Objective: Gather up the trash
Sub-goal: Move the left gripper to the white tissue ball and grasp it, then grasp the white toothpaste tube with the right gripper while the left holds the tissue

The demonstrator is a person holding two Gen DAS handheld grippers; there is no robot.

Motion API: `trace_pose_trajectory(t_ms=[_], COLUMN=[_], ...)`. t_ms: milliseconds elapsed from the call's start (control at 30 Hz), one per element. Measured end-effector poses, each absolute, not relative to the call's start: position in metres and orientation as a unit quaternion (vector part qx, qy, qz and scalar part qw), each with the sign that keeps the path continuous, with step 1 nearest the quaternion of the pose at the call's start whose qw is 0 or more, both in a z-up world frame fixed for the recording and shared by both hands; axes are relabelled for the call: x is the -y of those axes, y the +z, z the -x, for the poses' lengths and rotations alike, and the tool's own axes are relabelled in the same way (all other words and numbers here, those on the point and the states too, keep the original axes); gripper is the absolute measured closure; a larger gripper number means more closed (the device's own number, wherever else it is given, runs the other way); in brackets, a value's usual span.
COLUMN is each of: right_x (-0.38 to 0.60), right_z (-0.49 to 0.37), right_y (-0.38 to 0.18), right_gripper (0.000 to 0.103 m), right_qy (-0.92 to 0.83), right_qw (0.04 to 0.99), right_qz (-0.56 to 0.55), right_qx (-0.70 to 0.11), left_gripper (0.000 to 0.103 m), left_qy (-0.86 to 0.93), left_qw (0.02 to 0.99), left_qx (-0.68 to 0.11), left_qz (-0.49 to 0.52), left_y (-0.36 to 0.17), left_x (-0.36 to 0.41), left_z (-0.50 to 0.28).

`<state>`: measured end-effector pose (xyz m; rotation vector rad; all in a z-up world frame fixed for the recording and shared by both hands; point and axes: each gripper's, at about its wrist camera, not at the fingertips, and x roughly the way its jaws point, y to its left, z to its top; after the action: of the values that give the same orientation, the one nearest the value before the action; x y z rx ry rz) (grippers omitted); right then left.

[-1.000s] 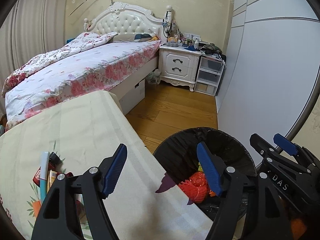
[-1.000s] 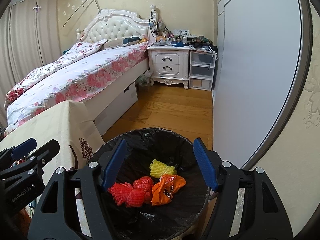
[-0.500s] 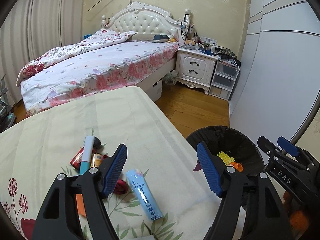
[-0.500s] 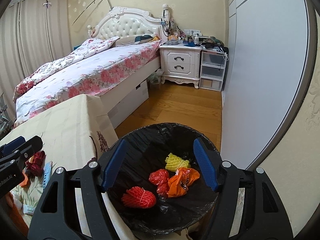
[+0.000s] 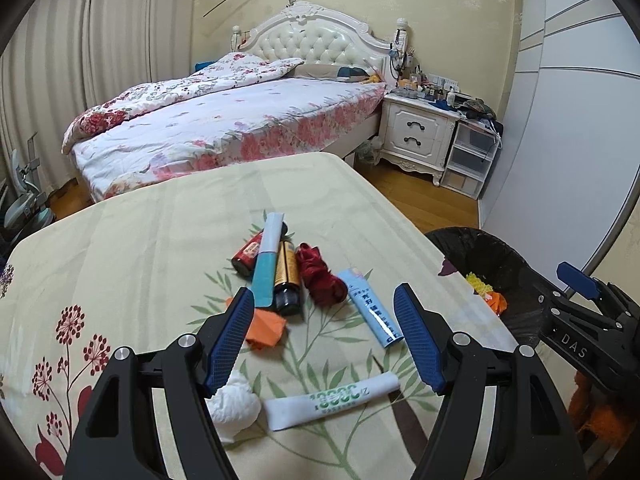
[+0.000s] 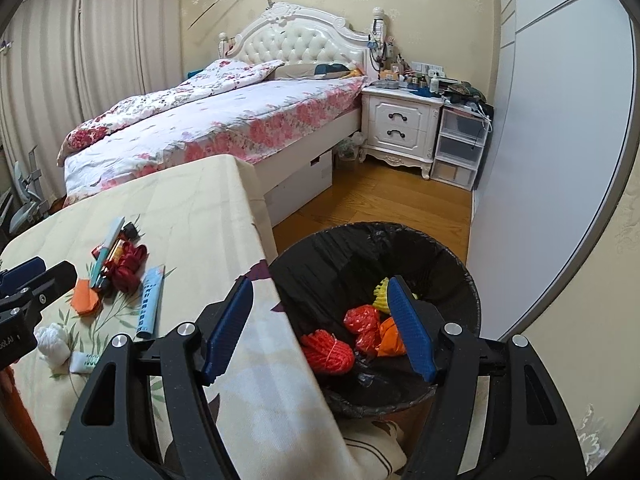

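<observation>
Fingers (image 5: 240,332) of the left gripper (image 5: 324,336) stand wide with nothing between them, hanging over the trash on the table (image 5: 140,240); the right gripper (image 6: 320,328) is just as wide and empty, poised at the table's edge beside the bin (image 6: 440,264).

Trash lies in a loose cluster: a red net (image 5: 320,276), a blue tube (image 5: 372,308), an orange scrap (image 5: 266,326), a white wad (image 5: 236,402), a white packet (image 5: 332,398), and behind them a teal tube (image 5: 266,264) lying over what look like two small bottles.

To do the pick well, take one free-lying piece first. The blue tube is probably easiest: straddle it across its width and close only once both pads are low beside it. Avoid the stacked pieces, where a pinch could drag neighbours or the cloth.
</observation>
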<state>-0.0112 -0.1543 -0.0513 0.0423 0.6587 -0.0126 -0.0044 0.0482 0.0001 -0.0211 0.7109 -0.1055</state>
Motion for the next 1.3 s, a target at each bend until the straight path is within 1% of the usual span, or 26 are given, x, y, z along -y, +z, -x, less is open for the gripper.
trace_pose_trajectory(t_ms=[433, 767, 800, 867, 900, 933, 967, 1067, 1300], right_x=[0.113, 0.100, 0.099, 0.097, 0.096, 0.095, 0.093, 0.088, 0.077], right_z=[0.045, 0.048, 0.048, 0.046, 0.046, 0.046, 0.045, 0.044, 0.034], right_y=[-0.065, -0.074, -0.074, -0.074, -0.075, -0.075, -0.075, -0.076, -0.079], right_gripper=[0.035, 0.035, 0.035, 0.035, 0.035, 0.035, 0.035, 0.035, 0.035], right_qy=[0.042, 0.059, 0.060, 0.062, 0.063, 0.064, 0.066, 0.072, 0.083], right_qw=[0.939, 0.934, 0.934, 0.934, 0.933, 0.933, 0.933, 0.931, 0.927], right_qz=[0.005, 0.008, 0.008, 0.009, 0.010, 0.011, 0.012, 0.016, 0.023], right_qx=[-0.340, -0.351, -0.352, -0.353, -0.353, -0.354, -0.354, -0.356, -0.366], left_gripper=[0.033, 0.033, 0.035, 0.048, 0.052, 0.061, 0.067, 0.070, 0.071], left_qy=[-0.015, -0.006, -0.008, -0.011, -0.015, -0.018, -0.021, -0.028, -0.012], left_qw=[0.926, 0.917, 0.917, 0.915, 0.914, 0.913, 0.912, 0.914, 0.917], left_qx=[-0.377, -0.397, -0.398, -0.402, -0.404, -0.406, -0.408, -0.405, -0.397], left_qz=[0.023, 0.029, 0.031, 0.033, 0.034, 0.034, 0.033, 0.030, 0.030], left_y=[-0.028, -0.049, -0.050, -0.052, -0.053, -0.054, -0.055, -0.055, -0.051], left_x=[-0.090, -0.104, -0.104, -0.104, -0.104, -0.104, -0.104, -0.102, -0.115], left_z=[0.042, 0.040, 0.039, 0.036, 0.036, 0.035, 0.035, 0.036, 0.045])
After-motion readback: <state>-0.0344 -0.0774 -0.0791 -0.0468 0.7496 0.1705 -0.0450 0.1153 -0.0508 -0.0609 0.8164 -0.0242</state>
